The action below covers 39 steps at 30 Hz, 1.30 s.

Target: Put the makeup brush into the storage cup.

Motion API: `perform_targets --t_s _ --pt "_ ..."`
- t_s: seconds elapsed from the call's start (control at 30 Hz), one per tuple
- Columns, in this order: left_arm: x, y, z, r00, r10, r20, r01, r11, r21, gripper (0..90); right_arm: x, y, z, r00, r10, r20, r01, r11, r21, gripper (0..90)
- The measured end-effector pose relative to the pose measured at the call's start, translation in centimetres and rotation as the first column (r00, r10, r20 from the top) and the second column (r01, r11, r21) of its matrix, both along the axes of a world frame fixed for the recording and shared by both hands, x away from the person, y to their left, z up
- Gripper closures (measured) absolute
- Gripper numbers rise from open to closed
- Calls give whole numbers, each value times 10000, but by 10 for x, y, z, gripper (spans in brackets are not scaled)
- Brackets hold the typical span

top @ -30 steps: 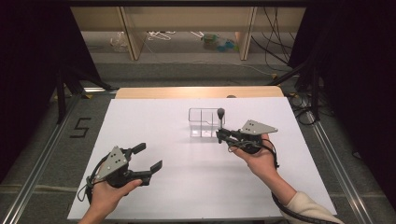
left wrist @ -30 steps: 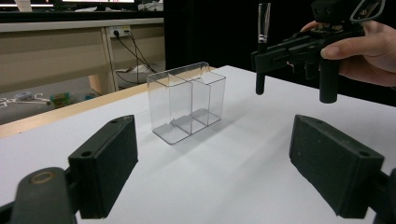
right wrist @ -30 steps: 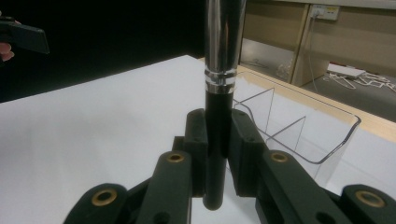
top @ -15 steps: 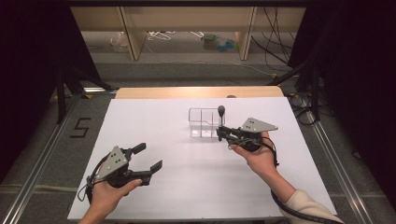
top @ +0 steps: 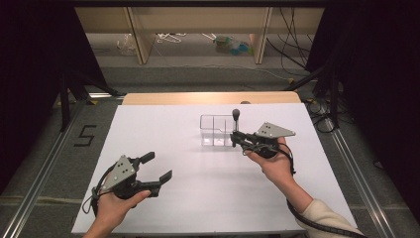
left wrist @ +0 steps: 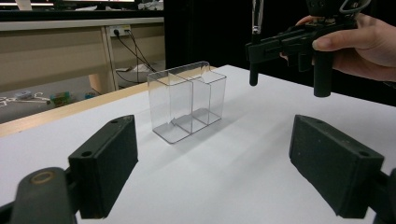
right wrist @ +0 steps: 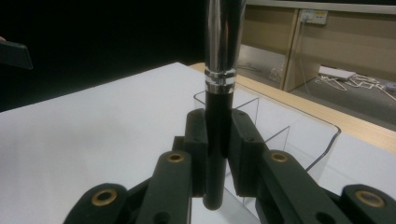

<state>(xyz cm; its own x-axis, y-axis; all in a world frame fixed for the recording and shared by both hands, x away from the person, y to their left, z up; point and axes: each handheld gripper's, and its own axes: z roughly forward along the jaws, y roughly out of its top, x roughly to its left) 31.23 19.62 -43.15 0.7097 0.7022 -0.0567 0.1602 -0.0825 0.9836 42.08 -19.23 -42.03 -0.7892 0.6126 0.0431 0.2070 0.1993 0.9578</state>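
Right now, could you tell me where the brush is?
The brush stands upright in the right gripper, beside the clear organizer's right end, right of the table's middle.

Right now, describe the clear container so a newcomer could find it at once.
On the white table, look toward the far edge, beside the right gripper holding a brush upright. The clear container stands there: a see-through box with divided compartments.

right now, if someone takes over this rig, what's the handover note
Right tool: shut on the brush, held upright by its black handle, beside the near right end of the clear organizer.
Left tool: open, holding nothing, low at the near left of the white table.
Done: brush picked up.
Left: the organizer's compartments look empty; probably lower the brush into one, then release.
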Motion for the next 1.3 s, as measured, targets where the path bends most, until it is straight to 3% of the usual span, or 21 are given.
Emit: perform_targets --t_s 0.23,0.53,1.27,1.3 --pt "0 0 0 10000 -6 11 6 10000 11 152 2 0 1 9999 -75 83 73 9998 204 797" --pt "1 0 0 10000 -26 13 26 10000 45 152 3 -1 2 9999 -127 -6 127 9999 30 796" --pt "1 0 -1 10000 -61 10 61 9999 89 152 8 1 3 9997 -213 102 211 9996 183 796" --pt "1 0 -1 10000 -59 14 59 9999 84 152 8 1 4 9997 -245 49 245 9997 25 796"
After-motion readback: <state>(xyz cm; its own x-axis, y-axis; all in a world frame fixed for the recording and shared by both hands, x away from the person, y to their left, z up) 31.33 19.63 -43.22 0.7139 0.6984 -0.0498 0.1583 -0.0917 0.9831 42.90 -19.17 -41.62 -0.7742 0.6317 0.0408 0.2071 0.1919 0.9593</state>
